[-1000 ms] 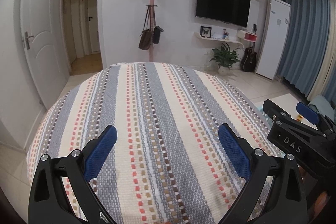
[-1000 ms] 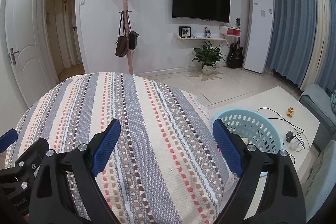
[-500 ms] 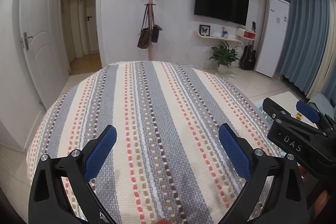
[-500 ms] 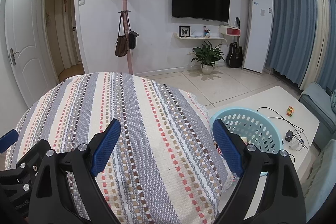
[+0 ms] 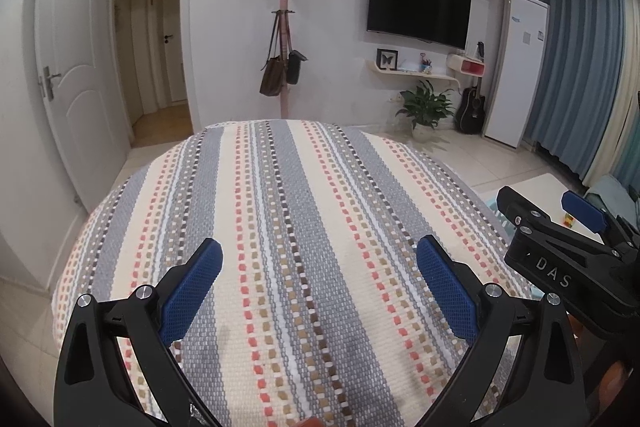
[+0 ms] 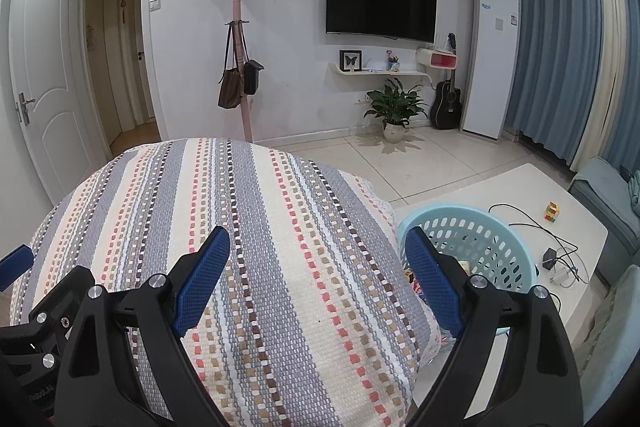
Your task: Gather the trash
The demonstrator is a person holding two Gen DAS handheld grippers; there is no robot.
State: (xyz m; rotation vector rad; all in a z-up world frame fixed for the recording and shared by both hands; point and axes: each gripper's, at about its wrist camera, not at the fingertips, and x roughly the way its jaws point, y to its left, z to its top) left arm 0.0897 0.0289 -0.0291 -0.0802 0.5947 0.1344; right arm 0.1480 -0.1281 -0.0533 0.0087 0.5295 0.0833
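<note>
The left gripper is spread wide and nothing sits between its blue pads. The right gripper is also spread wide and empty; in the left wrist view it appears at the right side as a black body with white letters. Compared with the pictures of a second ago, almost nothing has changed: both grippers keep the same pose and the same opening, and the left view has shifted only a very little. So no grasp and no release is happening in this moment.

Below both grippers lies the striped cloth over a rounded surface. Its whole visible top, from the near edge to the far edge by the coat stand, is bare of any wrapper or paper.

Just beside the right edge of the cloth, on the white low table, stands the light blue basket. Some small coloured pieces lie at its bottom, partly hidden behind the right pad; they look like trash already dropped in, though they are too small to name. Cables, a charger and a small colour cube lie further on the table.

I judge that the collecting is finished, or nearly so, and the hands are resting.
</note>
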